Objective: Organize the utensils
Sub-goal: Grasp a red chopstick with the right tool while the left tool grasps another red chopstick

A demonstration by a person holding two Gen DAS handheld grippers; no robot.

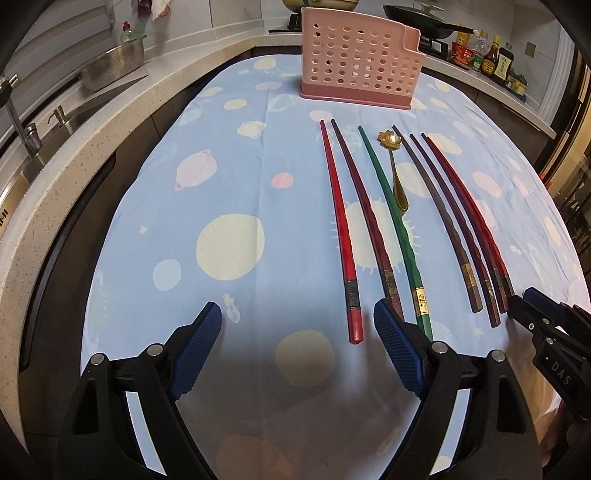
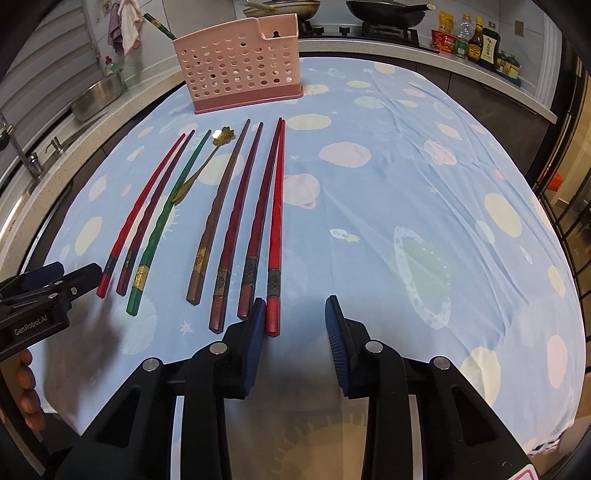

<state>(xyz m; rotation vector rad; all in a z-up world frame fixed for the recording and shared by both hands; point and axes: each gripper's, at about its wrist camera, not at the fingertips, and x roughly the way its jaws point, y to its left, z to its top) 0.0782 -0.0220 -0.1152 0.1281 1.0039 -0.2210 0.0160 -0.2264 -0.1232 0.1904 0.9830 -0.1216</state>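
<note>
Right wrist view had seven chopsticks [image 2: 236,206] laid out side by side on the blue planet tablecloth [image 2: 406,184], long axes running away from the camera, thin tips pointing at the pink perforated holder [image 2: 240,70] at the far end, thick ends toward the grippers. A gold flower spoon [image 2: 207,158] lay slanted among them, bowl toward the holder. One green chopstick [image 2: 159,24] stuck up out of the holder, leaning left. Right gripper [image 2: 295,317] was partly spread, pinching nothing, its left pad just beside the bright red chopstick [image 2: 276,221]. Left gripper [image 1: 297,325] was spread wide, also empty.
</note>
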